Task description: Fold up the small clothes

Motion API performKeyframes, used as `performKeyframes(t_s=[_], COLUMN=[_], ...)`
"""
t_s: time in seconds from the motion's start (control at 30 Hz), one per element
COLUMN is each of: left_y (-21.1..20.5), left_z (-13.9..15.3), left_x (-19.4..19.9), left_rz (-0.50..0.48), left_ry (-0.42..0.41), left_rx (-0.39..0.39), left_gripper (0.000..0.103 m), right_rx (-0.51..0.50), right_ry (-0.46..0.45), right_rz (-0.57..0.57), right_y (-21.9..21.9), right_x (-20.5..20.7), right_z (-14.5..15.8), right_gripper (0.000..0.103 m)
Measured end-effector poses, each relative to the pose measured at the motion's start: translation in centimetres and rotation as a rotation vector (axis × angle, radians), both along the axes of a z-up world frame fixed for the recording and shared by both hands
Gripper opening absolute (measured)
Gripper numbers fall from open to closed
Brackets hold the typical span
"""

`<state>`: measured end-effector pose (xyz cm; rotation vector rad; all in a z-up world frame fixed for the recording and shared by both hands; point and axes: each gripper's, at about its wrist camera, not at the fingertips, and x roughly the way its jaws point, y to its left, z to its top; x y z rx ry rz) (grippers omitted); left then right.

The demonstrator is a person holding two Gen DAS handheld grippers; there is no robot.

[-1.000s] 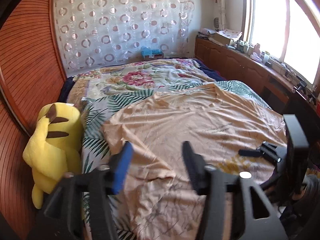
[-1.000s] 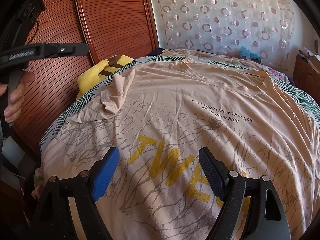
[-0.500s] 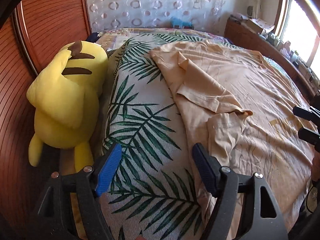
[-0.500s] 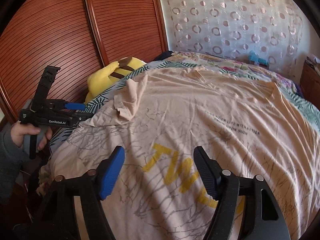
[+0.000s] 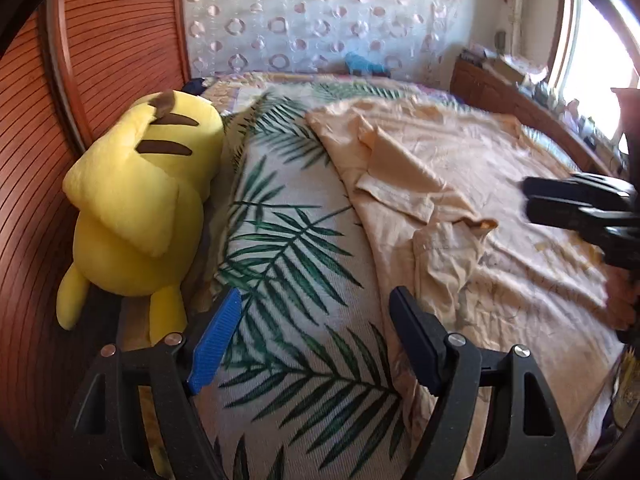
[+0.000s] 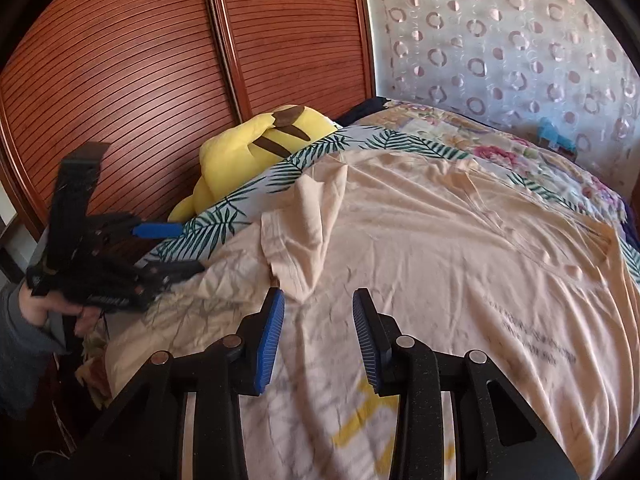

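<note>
A peach T-shirt [image 6: 460, 248] with yellow letters and small dark print lies spread face up on the bed. One sleeve [image 6: 308, 216] is folded inward onto the body; it also shows in the left wrist view [image 5: 404, 184]. My left gripper [image 5: 316, 336] is open and empty, low over the palm-leaf blanket beside the shirt's edge; it also shows in the right wrist view [image 6: 164, 248]. My right gripper [image 6: 318, 320] is open and empty, just above the shirt near the folded sleeve; in the left wrist view [image 5: 532, 200] its fingers look close together.
A yellow plush toy [image 5: 140, 208] lies at the bed's left side against the wooden sliding doors [image 6: 160, 60]. The palm-leaf blanket [image 5: 292, 264] covers the bed. A wooden cabinet [image 5: 520, 100] with clutter runs under the window on the right. A patterned curtain [image 5: 320, 16] hangs behind.
My left gripper swung off the shirt to the left and down toward the blanket at the shirt's edge. My right gripper moved toward the folded sleeve and its jaws narrowed.
</note>
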<state>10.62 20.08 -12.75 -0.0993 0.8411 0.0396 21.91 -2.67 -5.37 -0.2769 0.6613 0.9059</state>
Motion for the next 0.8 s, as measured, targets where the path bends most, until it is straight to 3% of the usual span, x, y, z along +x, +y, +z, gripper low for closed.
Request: performKeyframes(t_s=[0.23, 0.4, 0.63, 0.67, 0.73, 0.8], left_y=[2.3, 3.6, 3.4, 3.2, 2.5, 1.8], left_z=[3.3, 4.1, 4.5, 4.5, 4.6, 4.6], left_x=[-4.6, -6.1, -6.7, -6.6, -6.6, -6.5], left_rz=[0.183, 0.221, 0.181, 0.173, 0.157, 0.144], left_ry=[-0.221, -0.252, -0.253, -0.251, -0.252, -0.250], left_rx=[-0.006, 0.032, 0.005, 0.001, -0.002, 0.001], left_gripper=[0.078, 0.078, 0.078, 0.078, 0.078, 0.078], right_rx=[0.004, -0.074, -0.172, -0.187, -0.201, -0.190], right_ry=[0.002, 0.008, -0.024, -0.038, -0.060, -0.089], right_rz=[0.068, 0.102, 0.105, 0.105, 0.117, 0.099], right_y=[4.4, 7.6, 10.7, 10.9, 11.2, 10.7], right_x=[2.2, 2.9, 4.0, 3.9, 3.7, 3.6], right_z=[-0.7, -2.1, -3.5, -3.6, -3.6, -3.3], right_gripper=[0.037, 0.037, 0.037, 0.033, 0.009, 0.005])
